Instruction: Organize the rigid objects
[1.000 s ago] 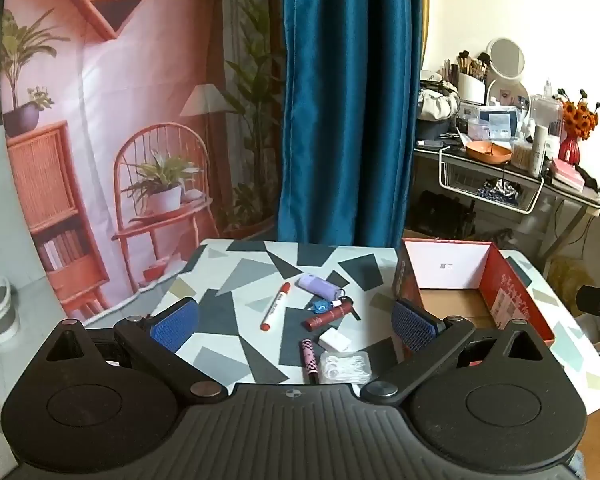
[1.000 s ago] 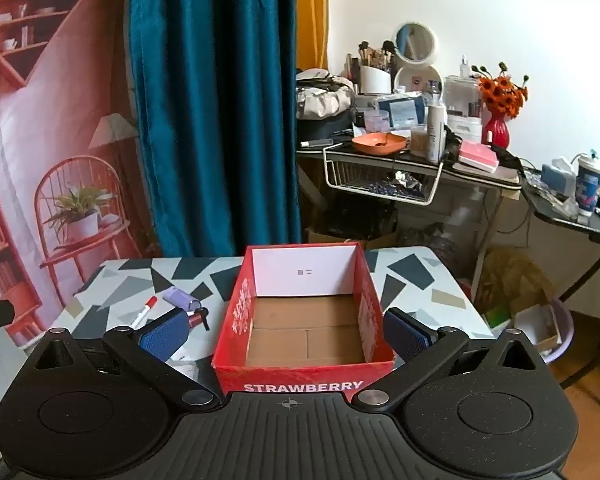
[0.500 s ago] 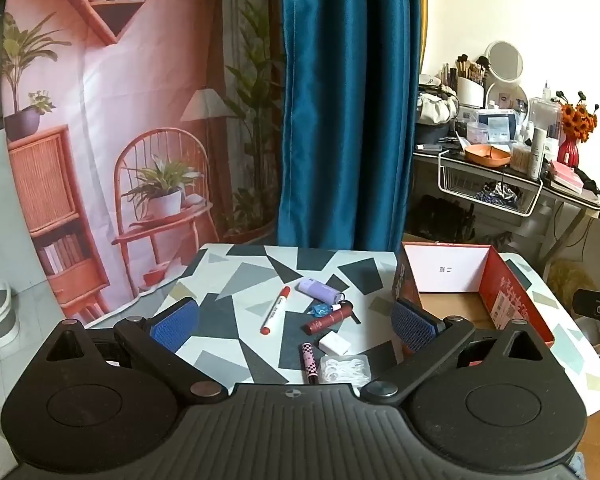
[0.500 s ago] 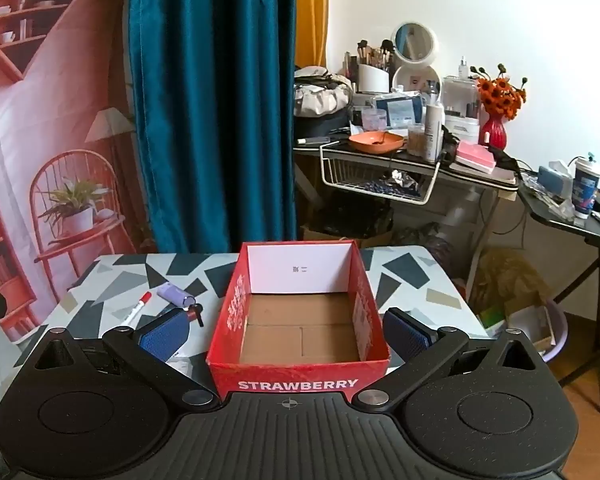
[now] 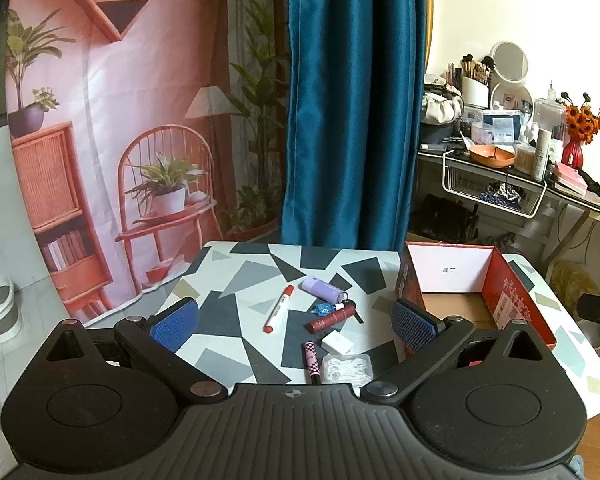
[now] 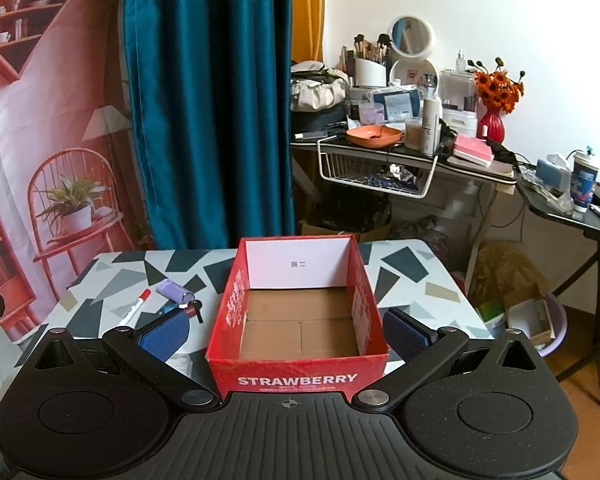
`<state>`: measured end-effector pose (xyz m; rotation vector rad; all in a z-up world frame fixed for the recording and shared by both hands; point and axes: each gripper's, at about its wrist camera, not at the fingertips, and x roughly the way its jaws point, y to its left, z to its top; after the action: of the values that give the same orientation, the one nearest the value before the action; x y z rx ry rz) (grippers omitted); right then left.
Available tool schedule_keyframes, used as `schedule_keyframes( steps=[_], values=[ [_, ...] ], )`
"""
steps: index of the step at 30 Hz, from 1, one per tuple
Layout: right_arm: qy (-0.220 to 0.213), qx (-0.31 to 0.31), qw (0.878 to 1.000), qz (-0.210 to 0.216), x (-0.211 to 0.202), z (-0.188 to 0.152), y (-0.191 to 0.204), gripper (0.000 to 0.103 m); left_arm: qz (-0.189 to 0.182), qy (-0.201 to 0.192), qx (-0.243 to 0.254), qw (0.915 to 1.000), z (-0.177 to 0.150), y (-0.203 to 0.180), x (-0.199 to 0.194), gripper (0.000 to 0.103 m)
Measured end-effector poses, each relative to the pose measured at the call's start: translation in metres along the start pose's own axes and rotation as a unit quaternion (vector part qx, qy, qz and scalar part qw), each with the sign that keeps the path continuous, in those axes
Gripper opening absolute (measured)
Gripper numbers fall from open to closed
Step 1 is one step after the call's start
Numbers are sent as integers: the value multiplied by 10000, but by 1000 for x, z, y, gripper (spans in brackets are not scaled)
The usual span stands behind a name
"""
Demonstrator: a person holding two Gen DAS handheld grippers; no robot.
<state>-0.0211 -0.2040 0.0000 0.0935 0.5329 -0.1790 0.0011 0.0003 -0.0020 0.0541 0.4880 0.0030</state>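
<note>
Hovering above near edge of table [image 5: 236, 280], left gripper [image 5: 294, 322] spread wide, nothing between pads. Right gripper [image 6: 286, 330] likewise wide, empty, poised over red box [image 6: 296, 376] marked STRAWBERRY; box empty, near table's right edge. Small items clustered mid-table, left of box: red-capped marker [image 5: 278, 308], lilac case [image 5: 320, 288], dark red tube [image 5: 332, 319], white block [image 5: 337, 342], checkered tube [image 5: 311, 360], clear packet [image 5: 347, 368] nearest front edge.

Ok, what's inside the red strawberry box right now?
Nothing visible: the red strawberry box shows only its bare brown cardboard floor and white inner back wall. The near front wall hides a thin strip of floor just behind it, so that strip can't be checked.
</note>
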Motion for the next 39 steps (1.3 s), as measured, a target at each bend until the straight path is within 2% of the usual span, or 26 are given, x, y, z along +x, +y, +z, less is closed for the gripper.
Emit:
schedule_keyframes(
  steps=[8,39],
  values=[
    [64,-61,10000,22,1,0,5,103,10,2,129,9999,-1,-4,0,103],
    [-15,-102,9999,-86,-6,3,3,103,-51,-42,143,9999,-1,-2,-2,103]
  ],
)
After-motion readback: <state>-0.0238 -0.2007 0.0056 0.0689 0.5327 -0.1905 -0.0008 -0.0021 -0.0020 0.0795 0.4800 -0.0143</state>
